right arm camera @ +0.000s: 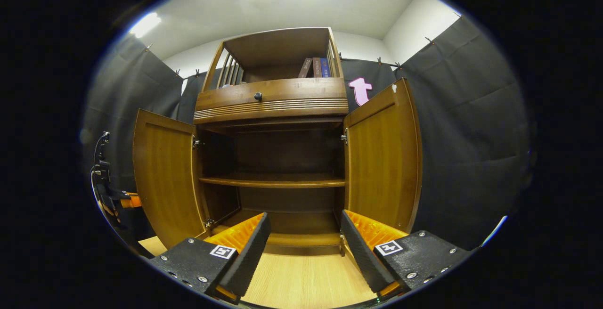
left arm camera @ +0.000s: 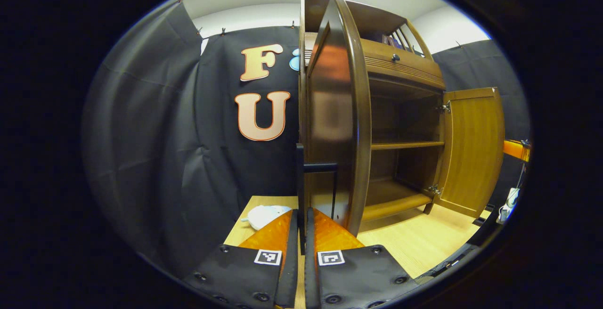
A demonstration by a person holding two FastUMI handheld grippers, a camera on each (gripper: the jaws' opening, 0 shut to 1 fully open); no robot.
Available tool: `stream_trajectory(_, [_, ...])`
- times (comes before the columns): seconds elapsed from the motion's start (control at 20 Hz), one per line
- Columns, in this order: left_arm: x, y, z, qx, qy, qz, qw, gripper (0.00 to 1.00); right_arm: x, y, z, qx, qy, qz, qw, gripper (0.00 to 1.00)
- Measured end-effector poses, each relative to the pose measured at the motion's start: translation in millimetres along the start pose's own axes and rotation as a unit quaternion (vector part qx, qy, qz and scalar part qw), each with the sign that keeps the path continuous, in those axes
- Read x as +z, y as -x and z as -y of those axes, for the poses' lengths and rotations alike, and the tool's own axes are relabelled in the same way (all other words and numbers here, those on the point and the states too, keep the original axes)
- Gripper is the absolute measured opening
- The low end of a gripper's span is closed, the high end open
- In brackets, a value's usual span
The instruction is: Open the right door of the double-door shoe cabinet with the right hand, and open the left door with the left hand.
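The brown wooden shoe cabinet [right arm camera: 278, 94] stands with both doors swung out. In the left gripper view the left door [left arm camera: 332, 111] is seen edge-on, and its thin dark handle bar [left arm camera: 300, 177] runs down between my left gripper [left arm camera: 301, 212], which is shut on it. The right door [left arm camera: 473, 151] hangs wide open farther off. In the right gripper view my right gripper [right arm camera: 304, 233] is open and holds nothing, low before the bare lower shelf space, between the left door [right arm camera: 165, 177] and the right door [right arm camera: 384, 158]. The left gripper's body [right arm camera: 125, 200] peeks out behind the left door.
Inside, a middle shelf [right arm camera: 273, 182] is bare. A drawer with a dark knob [right arm camera: 257, 96] sits above, and books [right arm camera: 318, 67] stand on top. A white object [left arm camera: 264, 215] lies on the light wood floor left of the cabinet. Cables and a plug [left arm camera: 509, 205] lie at the far right.
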State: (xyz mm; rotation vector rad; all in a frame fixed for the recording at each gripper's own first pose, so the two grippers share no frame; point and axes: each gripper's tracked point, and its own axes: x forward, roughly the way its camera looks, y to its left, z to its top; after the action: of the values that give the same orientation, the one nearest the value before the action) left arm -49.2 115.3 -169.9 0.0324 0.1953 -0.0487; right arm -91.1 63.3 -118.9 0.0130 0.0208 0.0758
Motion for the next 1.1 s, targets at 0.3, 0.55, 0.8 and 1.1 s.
stream_trajectory(0.3, [1, 9, -24, 0.021, -0.003, 0.008, 1.0, 0.11, 0, -10, -5, 0.003, 0.003, -0.007, 1.0, 0.92])
stream_trajectory(0.55, [-1, 17, -31, 0.026, 0.013, 0.001, 1.0, 0.11, 0, -16, -10, 0.006, -0.001, -0.008, 1.0, 0.92])
stream_trajectory(0.8, [8, 41, -26, 0.035, 0.012, 0.004, 0.999, 0.14, 0, -18, -10, 0.012, 0.001, -0.012, 1.0, 0.92])
stream_trajectory(1.1, [48, 80, -15, 0.048, 0.021, 0.039, 0.998, 0.11, 2, -22, -10, 0.024, 0.0, -0.013, 1.0, 0.92])
